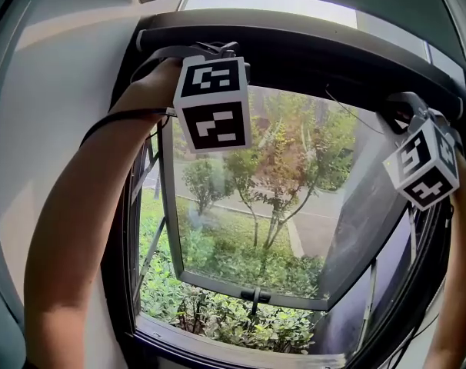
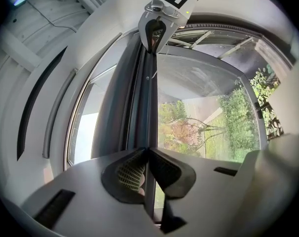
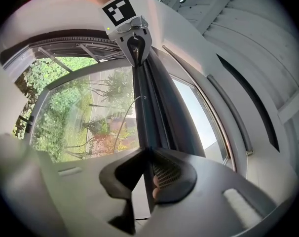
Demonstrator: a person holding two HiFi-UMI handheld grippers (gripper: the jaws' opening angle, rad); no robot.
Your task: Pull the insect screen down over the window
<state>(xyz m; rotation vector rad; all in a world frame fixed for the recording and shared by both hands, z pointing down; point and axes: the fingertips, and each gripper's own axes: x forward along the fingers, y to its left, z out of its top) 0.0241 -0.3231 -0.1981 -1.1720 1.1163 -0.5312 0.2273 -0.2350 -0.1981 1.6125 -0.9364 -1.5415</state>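
Spanning the window (image 1: pixel 248 206) top, dark narrow insect screen bar (image 1: pixel 317 58), undrawn

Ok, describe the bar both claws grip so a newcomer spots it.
Find the window frame, its glass pane tilted out over the garden. Along the top runs a long dark bar, pinched by the left claw and right claw. Unlike the pane's grey rim below, it spans the whole width.
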